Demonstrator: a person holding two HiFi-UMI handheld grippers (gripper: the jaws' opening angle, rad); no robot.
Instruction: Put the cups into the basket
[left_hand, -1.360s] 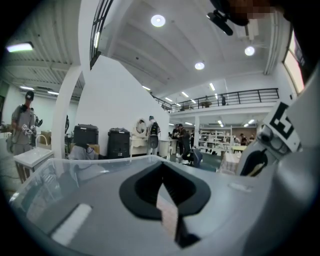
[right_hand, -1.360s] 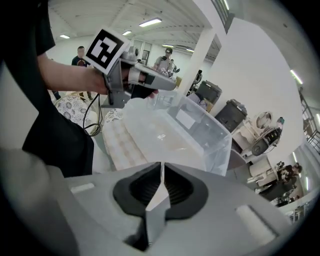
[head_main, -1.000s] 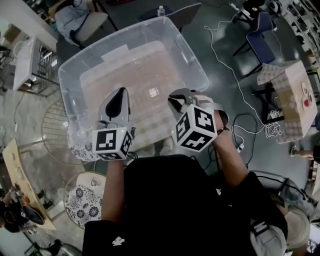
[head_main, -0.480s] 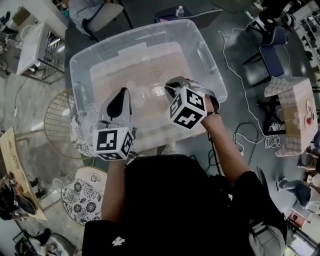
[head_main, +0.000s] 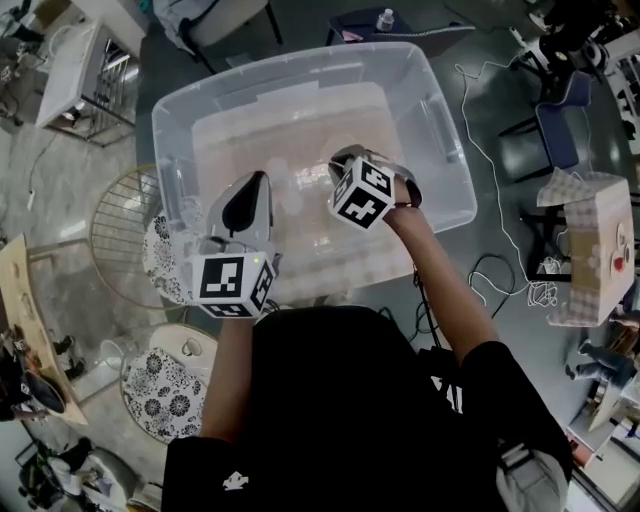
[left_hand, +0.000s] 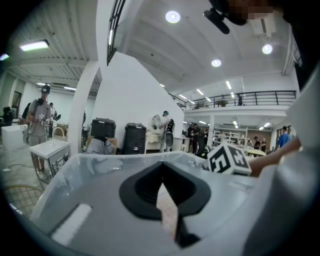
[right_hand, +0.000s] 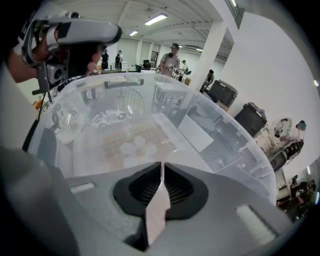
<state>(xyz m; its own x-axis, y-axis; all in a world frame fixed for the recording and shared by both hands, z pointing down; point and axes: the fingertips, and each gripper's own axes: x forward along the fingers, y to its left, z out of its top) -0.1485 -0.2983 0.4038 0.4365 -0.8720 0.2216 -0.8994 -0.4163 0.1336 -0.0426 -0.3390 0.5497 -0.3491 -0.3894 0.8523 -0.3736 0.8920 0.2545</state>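
A large clear plastic bin (head_main: 440, 140) stands in front of me; it also fills the right gripper view (right_hand: 215, 130). Something glassy, maybe a clear cup (right_hand: 65, 117), glints in its near-left corner (head_main: 185, 215); I cannot make it out for sure. My left gripper (head_main: 258, 178) hangs over the bin's near-left part with its jaws shut (left_hand: 161, 182) and nothing between them. Over the bin's middle my right gripper (head_main: 340, 160) points inward, its jaws likewise shut (right_hand: 161, 167) and empty.
A round wire frame (head_main: 110, 235) and black-and-white patterned round stools (head_main: 170, 390) stand to the bin's left. A flower-patterned surface (right_hand: 132, 145) shows through the bin's floor. A checked box (head_main: 595, 250) and white cables (head_main: 490, 110) lie to the right.
My right gripper has moved forward and a little left, deeper over the bin. The left gripper has kept its place. Both have stayed shut.
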